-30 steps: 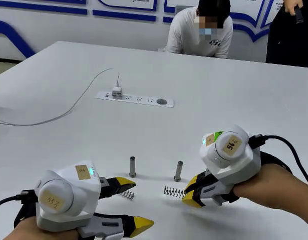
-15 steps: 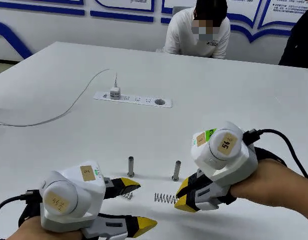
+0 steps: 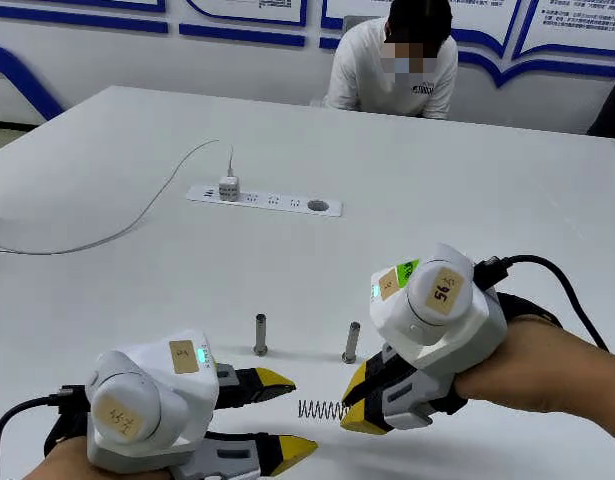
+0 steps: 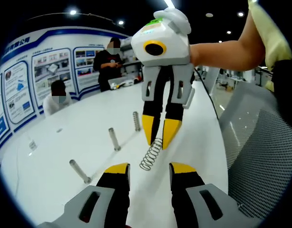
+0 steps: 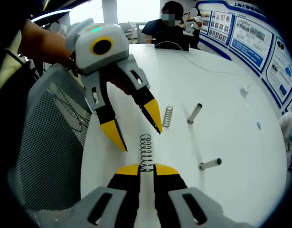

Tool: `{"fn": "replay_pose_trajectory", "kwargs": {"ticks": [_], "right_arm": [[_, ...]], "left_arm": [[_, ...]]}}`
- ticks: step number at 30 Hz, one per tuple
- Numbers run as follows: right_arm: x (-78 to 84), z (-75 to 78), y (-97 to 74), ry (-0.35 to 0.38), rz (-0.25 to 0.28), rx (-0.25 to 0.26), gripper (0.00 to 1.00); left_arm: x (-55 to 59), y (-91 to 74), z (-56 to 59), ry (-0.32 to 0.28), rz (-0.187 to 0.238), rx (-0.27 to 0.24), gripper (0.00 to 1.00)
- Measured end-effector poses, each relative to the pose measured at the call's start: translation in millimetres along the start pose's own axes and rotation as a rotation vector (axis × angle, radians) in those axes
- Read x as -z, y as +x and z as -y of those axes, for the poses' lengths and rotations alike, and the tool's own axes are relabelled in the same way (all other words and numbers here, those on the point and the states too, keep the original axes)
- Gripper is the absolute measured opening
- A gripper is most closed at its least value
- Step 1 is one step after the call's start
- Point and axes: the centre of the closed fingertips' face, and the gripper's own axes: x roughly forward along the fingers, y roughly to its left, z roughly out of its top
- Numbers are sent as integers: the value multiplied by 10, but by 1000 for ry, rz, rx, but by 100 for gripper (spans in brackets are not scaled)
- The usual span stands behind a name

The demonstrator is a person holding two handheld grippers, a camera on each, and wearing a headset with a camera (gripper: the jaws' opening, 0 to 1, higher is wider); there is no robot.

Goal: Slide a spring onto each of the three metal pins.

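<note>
The spring (image 3: 322, 409) lies level, low over the table (image 3: 437, 180). One end is pinched in the right claw (image 3: 353, 405), and the free end points into the gap of the wide-open left claw (image 3: 287, 413). A pin (image 3: 352, 342) stands upright just behind, nearest the right claw. The spring's axis probably must tip upright to meet it.

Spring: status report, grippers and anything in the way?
Right gripper shut on spring end, spring held level. Left gripper open, empty, facing spring's free end. Two pins upright, bare. Nothing between.
</note>
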Motion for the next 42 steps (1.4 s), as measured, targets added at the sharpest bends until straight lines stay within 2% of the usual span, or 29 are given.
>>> {"fn": "replay_pose_trajectory", "kwargs": {"ticks": [17,28,42], "right_arm": [[-8,-106,1,-21,-23,-38,12],[-112,-118,-90,-35,0,-29,12],[-334,-120,-174,-72,52,-4,12]], "left_arm": [[1,23,84,58,-1,30,14],[15,18,86,66,-9,26,12],[11,21,89,65,-10,23,12]]}}
